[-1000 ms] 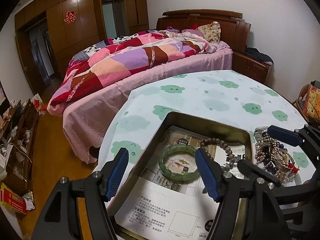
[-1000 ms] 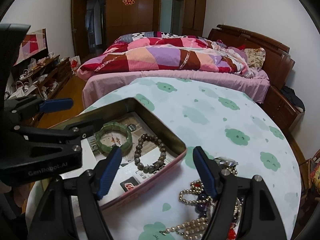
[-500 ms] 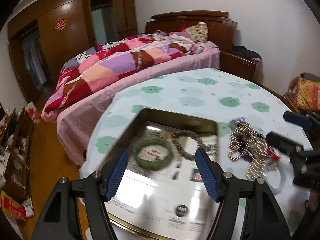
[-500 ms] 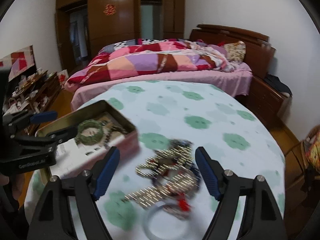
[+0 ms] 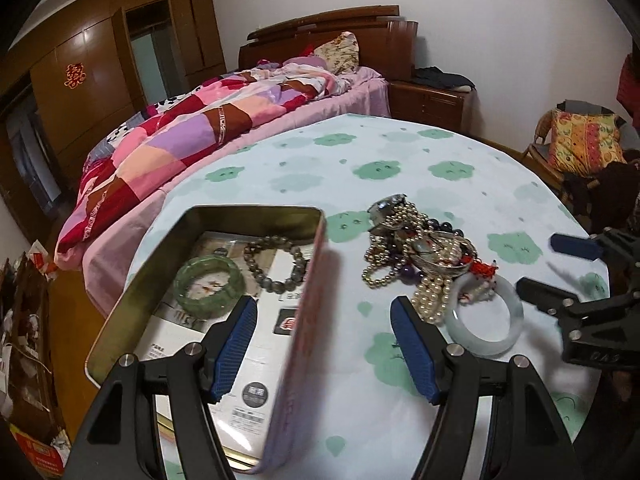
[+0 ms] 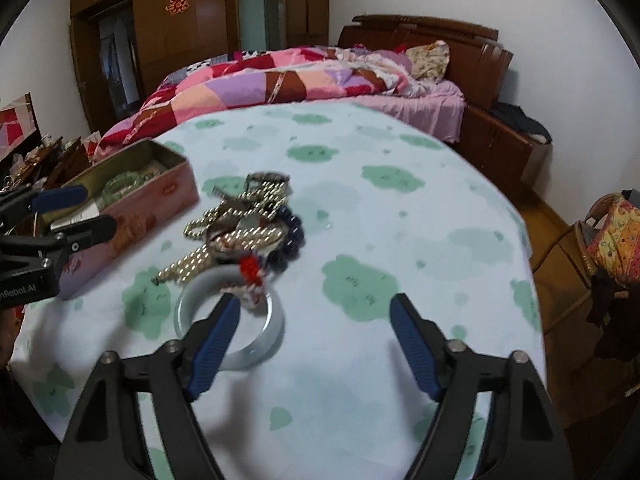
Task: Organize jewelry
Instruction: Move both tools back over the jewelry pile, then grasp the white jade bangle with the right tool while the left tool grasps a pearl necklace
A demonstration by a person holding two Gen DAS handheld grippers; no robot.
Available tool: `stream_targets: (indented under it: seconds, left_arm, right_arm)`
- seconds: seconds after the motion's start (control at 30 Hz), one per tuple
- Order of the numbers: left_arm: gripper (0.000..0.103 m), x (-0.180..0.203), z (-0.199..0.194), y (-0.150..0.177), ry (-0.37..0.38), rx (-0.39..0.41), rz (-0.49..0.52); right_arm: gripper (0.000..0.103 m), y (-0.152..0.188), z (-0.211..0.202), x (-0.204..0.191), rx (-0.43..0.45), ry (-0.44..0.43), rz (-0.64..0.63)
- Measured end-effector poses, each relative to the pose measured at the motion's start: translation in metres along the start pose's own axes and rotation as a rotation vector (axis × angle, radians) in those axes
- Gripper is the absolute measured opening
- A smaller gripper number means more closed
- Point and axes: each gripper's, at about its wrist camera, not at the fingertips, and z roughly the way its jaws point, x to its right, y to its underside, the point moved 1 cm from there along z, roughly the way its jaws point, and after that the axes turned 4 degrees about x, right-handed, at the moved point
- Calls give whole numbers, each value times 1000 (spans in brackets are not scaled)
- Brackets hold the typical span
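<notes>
An open pink tin (image 5: 310, 292) (image 6: 136, 204) on the round table holds a green bangle (image 5: 210, 285) and a grey bead bracelet (image 5: 276, 262). To its right lies a tangled heap of pearl and bead jewelry (image 5: 416, 252) (image 6: 244, 224) with a pale jade bangle (image 5: 486, 320) (image 6: 232, 320) at its near edge. My left gripper (image 5: 324, 344) is open and empty, straddling the tin's right wall. My right gripper (image 6: 314, 340) is open and empty, its left fingertip (image 6: 218, 328) over the pale bangle.
The table (image 6: 400, 208) has a pale cloth with green cloud prints. A bed with a patchwork quilt (image 6: 280, 80) stands behind it, a nightstand (image 5: 432, 100) beside the bed. A wicker chair with a cushion (image 5: 580, 144) stands right of the table.
Both grippers have swung right, from over the tin toward the jewelry heap. The pale bangle has come into view under the right gripper. Both stay open.
</notes>
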Motion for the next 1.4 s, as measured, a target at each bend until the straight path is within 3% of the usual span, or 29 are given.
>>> stream_targets:
  seconds: [0.1,0.17,0.33,0.4,0.53,0.6,1.03,1.27,1.33,1.4]
  left_arm:
    - [69,5,1,1,12,0,6]
    - [69,7,3,0,15,-1,8]
    - [69,9,6,-2,48,1,-8]
    - [69,11,8,-5,67,6,-11]
    - [69,23,15,-12,103,3,1]
    - [69,28,19,-14,100,0,18]
    - [69,40,36,-5,137,-56,49]
    - [69,49,40,-1,165,-71,77]
    - [65,51,45,1,178,-81,82]
    - [53,52,51,2,196,-101,79]
  right_arm:
    - [50,5,8,-3,-28,-8,-15]
    - [42,7,14,-5,-49,-17,-17]
    - [37,13,18,-7,-65,-34,-20]
    - [19,14,17,-10,-70,-62,-26]
    - [17,16,14,-13,-70,-66,-46]
    - [11,16,12,-10,-64,-66,-35]
    - [11,16,7,6,-74,21,-65]
    - [12,16,9,12,-74,23,-67]
    - [13,17,10,11,-77,14,-68]
    - [15,18,12,10,-82,0,-66]
